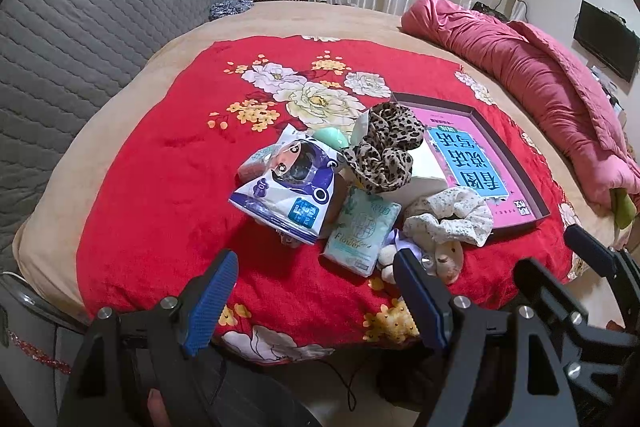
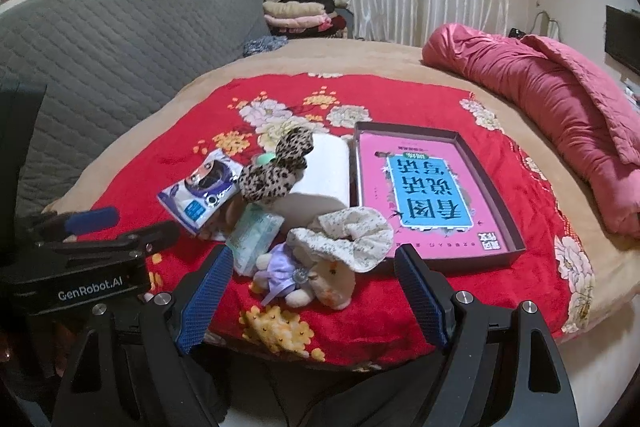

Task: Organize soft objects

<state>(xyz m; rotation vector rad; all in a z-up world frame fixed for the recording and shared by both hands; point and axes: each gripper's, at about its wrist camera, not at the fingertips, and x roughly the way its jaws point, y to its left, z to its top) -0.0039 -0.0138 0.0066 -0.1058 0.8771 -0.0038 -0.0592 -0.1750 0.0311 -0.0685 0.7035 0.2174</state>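
A pile of soft things lies on the red flowered blanket [image 1: 168, 163]: a leopard scrunchie [image 1: 384, 151], a white floral scrunchie [image 1: 452, 219], a small plush rabbit [image 2: 308, 275] in a purple dress, a tissue pack [image 1: 360, 231], a blue-and-white pouch [image 1: 288, 191] and a white paper roll [image 2: 324, 171]. To the right sits a dark shallow box [image 2: 500, 203] with a pink book inside. My left gripper [image 1: 316, 267] is open, short of the pile. My right gripper [image 2: 312, 261] is open, just before the rabbit. Neither holds anything.
A rolled pink quilt [image 2: 560, 107] lies along the bed's right side. A grey quilted headboard [image 1: 80, 39] stands at the left. Folded clothes [image 2: 296, 15] are stacked at the back by white curtains. The blanket's front edge runs just under both grippers.
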